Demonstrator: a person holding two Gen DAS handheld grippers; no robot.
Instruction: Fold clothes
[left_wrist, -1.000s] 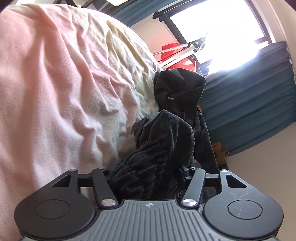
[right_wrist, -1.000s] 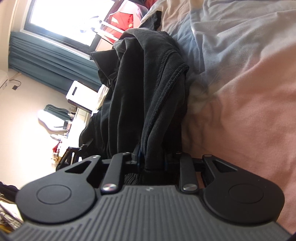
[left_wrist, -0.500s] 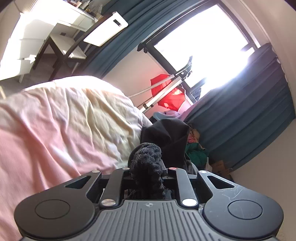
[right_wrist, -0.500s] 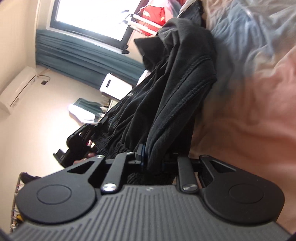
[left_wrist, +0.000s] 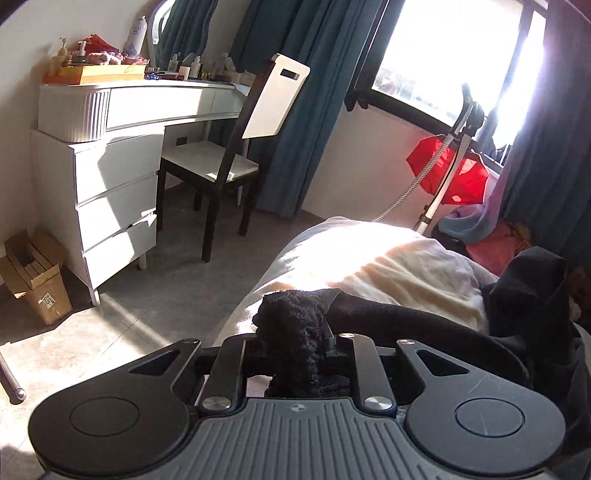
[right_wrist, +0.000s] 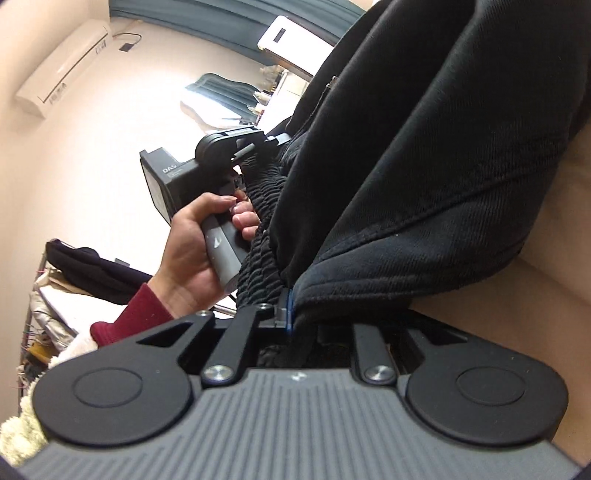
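A bed (left_wrist: 369, 254) under a pale, sunlit cover is seen ahead in the left wrist view, with grey floor (left_wrist: 147, 314) beside it. Teal curtains (left_wrist: 295, 92) are hung on both sides of a bright window (left_wrist: 443, 55). A white dresser (left_wrist: 110, 147), crowded with bottles on top, is set against the wall, and a chair (left_wrist: 236, 147) with a white back is drawn up to it. A cardboard box (left_wrist: 33, 273) is stood on the floor by the dresser. A red garment (left_wrist: 450, 173) is hung by the window.

A black garment (right_wrist: 424, 166) is held up over the bed, stretched between the two tools; in the right wrist view most of the frame is filled by it, and its ribbed waistband (right_wrist: 262, 251) is run from one tool to the other.

The left gripper (left_wrist: 295, 347) is closed nearly all the way on a bunched, ribbed part of the black garment, which is pinched between its fingers. In the right wrist view the same tool is seen gripped by the left hand (right_wrist: 199, 251), above a dark red sleeve (right_wrist: 129, 317).

The right gripper (right_wrist: 299, 325) is closing, and a hem of the black garment is clamped between its jaws; a blue pad (right_wrist: 290, 310) is pressed against the cloth.

A white air conditioner (right_wrist: 62, 66) is mounted high on the wall.
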